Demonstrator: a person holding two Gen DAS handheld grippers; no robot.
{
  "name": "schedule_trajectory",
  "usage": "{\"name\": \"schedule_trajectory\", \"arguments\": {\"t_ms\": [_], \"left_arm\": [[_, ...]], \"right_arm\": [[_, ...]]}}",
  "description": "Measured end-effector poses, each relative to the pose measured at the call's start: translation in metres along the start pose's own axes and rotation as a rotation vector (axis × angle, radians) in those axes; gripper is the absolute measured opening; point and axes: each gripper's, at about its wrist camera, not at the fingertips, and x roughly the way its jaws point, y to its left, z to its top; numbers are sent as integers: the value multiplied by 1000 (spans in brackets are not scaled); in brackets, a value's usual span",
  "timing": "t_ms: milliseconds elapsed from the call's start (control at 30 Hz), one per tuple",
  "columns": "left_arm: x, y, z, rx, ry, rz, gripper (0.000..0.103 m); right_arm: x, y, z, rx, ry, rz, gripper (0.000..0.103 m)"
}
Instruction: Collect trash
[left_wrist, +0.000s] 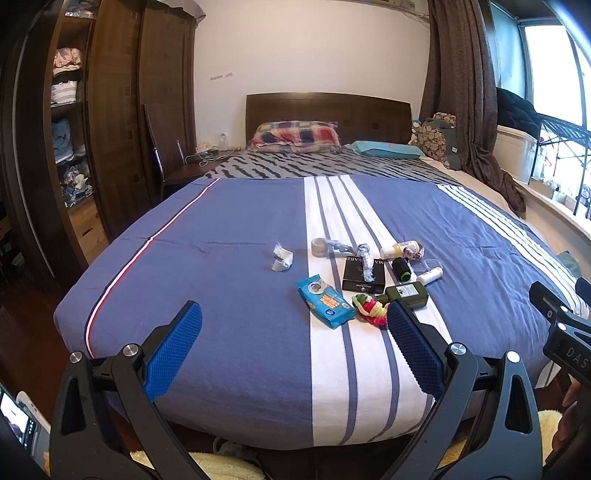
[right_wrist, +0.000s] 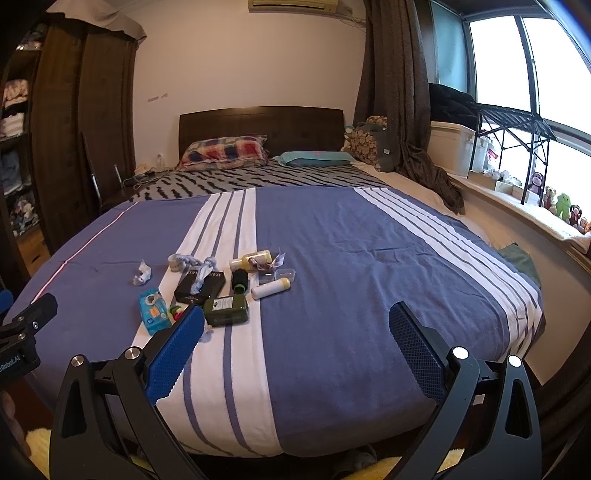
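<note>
A clutter of small items lies on the bed's blue-and-white striped cover (left_wrist: 240, 332). Crumpled white paper (left_wrist: 282, 256) sits alone on the blue part, also in the right wrist view (right_wrist: 143, 275). Near it are a tape roll (left_wrist: 318, 246), a twisted pale rag over a black box (left_wrist: 364, 275), a blue wipes pack (left_wrist: 325, 301), a red-green-yellow scrunchie (left_wrist: 370, 310), a dark green bottle (right_wrist: 226, 310), a black cylinder (right_wrist: 240, 280) and a white-yellow tube (right_wrist: 270, 288). My left gripper (left_wrist: 293, 332) hangs open at the foot of the bed. My right gripper (right_wrist: 297, 343) is open too, empty.
A dark wardrobe (left_wrist: 122, 122) and chair (left_wrist: 162, 155) stand left of the bed. Pillows (left_wrist: 295, 136) and the headboard are at the far end. Curtains (right_wrist: 399, 92), a storage box, a black rack and toys line the window ledge (right_wrist: 517, 206) on the right.
</note>
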Motion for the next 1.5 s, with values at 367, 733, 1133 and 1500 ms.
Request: {"name": "schedule_trajectory", "arguments": {"t_ms": [367, 733, 1133, 1500], "left_arm": [[1, 1, 1, 0, 7, 1, 95], [3, 0, 1, 2, 1, -7, 95], [2, -1, 0, 1, -3, -5, 95], [10, -2, -2, 3, 6, -4, 95]], "right_arm": [[4, -2, 1, 8, 4, -4, 100], [3, -5, -3, 12, -2, 0, 100], [4, -5, -4, 12, 3, 5, 100], [7, -2, -2, 28, -69, 18, 100]]}}
